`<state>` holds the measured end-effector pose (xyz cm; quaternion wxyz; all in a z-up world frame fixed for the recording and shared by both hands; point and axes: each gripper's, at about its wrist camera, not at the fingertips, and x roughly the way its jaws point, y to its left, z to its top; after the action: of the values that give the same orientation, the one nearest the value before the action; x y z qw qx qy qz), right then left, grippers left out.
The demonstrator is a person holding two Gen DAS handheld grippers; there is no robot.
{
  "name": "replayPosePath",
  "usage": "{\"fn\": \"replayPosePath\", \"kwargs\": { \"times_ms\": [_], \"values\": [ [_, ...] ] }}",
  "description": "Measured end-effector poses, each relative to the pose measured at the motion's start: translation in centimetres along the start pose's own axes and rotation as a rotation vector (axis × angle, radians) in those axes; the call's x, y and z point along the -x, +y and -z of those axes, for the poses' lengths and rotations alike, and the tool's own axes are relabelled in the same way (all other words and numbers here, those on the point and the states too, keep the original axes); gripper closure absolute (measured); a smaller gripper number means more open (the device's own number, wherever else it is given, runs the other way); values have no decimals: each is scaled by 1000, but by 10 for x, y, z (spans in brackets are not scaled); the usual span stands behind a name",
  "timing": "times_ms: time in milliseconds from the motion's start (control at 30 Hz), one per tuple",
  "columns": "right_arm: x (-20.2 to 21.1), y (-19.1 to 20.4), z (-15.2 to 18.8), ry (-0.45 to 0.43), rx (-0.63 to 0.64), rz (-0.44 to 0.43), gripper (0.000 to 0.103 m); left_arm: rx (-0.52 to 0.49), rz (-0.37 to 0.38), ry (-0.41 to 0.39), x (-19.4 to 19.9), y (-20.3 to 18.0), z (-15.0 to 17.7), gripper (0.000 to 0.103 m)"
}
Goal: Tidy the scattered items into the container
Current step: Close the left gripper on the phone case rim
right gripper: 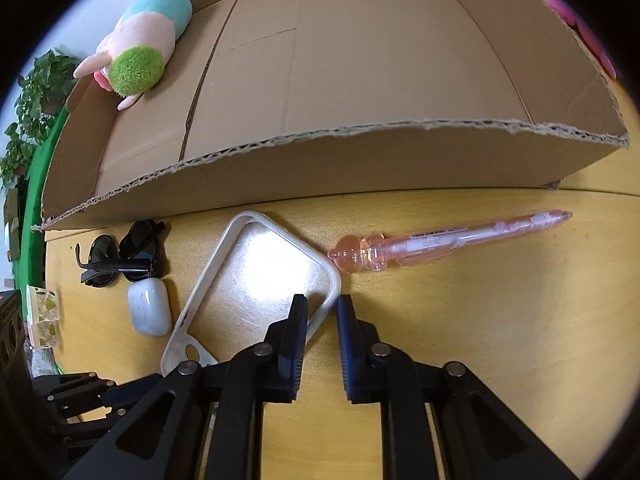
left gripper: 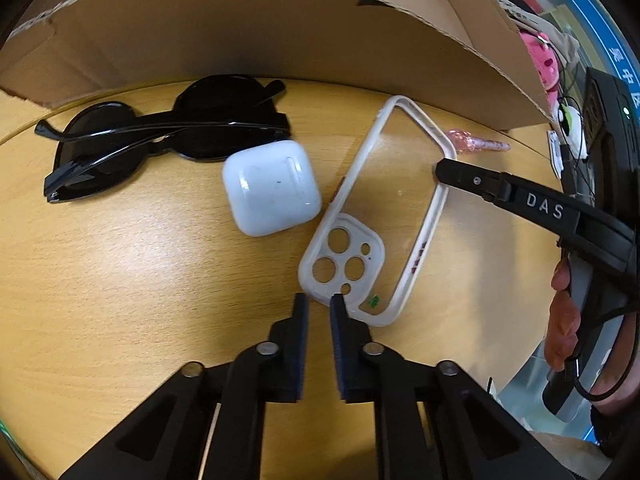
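A clear phone case (left gripper: 384, 216) with a white rim lies flat on the wooden table; it also shows in the right wrist view (right gripper: 256, 276). My left gripper (left gripper: 320, 300) is slightly open, its fingertips at the case's camera-cutout corner. My right gripper (right gripper: 322, 302) is slightly open, its jaws straddling the case's rim at the opposite corner; its finger (left gripper: 460, 172) shows in the left wrist view. Black sunglasses (left gripper: 160, 136), a white earbud case (left gripper: 272, 188) and a pink pen (right gripper: 448, 240) lie beside the phone case. The open cardboard box (right gripper: 360, 152) stands just behind them.
A plush toy (right gripper: 140, 44) leans on the box's far left wall. A pink plush (left gripper: 546, 64) sits right of the box. A potted plant (right gripper: 36, 96) and a small patterned box (right gripper: 42, 316) stand at the table's left.
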<state>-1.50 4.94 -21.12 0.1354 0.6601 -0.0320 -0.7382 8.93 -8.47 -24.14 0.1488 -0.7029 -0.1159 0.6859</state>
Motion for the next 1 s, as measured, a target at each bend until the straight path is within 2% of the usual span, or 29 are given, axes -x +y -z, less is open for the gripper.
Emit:
{"fn": "replayPosePath", "kwargs": {
  "times_ms": [133,233,367,500,533,600,633,667,767,833,867,900,1000],
  "values": [
    [0,-13,3,9,-30,-26,90,-3,20,17,0,2,5,97],
    [2,-20,9,11,-43,-41,90,7,50,25,2,6,8,103],
    [17,-21,18,-9,-47,-90,97,-10,105,3,15,-1,10,103],
    [32,-17,16,-36,-24,-109,96,-27,59,-5,20,-4,11,103],
    [32,-23,14,-28,-31,-105,96,-24,56,4,17,-4,11,99],
    [24,-26,11,-15,-52,-96,96,-10,51,34,9,-6,11,79],
    [22,-27,12,-9,-63,-100,96,-19,55,41,6,-10,12,61],
    [21,-29,14,-3,-69,-100,96,-35,62,45,3,-15,12,53],
    [17,-28,17,7,-66,-99,96,-65,53,79,-9,-26,13,52],
    [14,-25,19,14,-66,-106,96,-84,55,94,-16,-30,13,57],
    [14,-24,19,16,-64,-110,96,-96,60,108,-19,-32,13,79],
    [15,-23,19,16,-61,-115,96,-107,49,125,-23,-34,13,94],
    [17,-22,19,14,-60,-122,96,-117,51,139,-23,-35,15,96]
  ]
}}
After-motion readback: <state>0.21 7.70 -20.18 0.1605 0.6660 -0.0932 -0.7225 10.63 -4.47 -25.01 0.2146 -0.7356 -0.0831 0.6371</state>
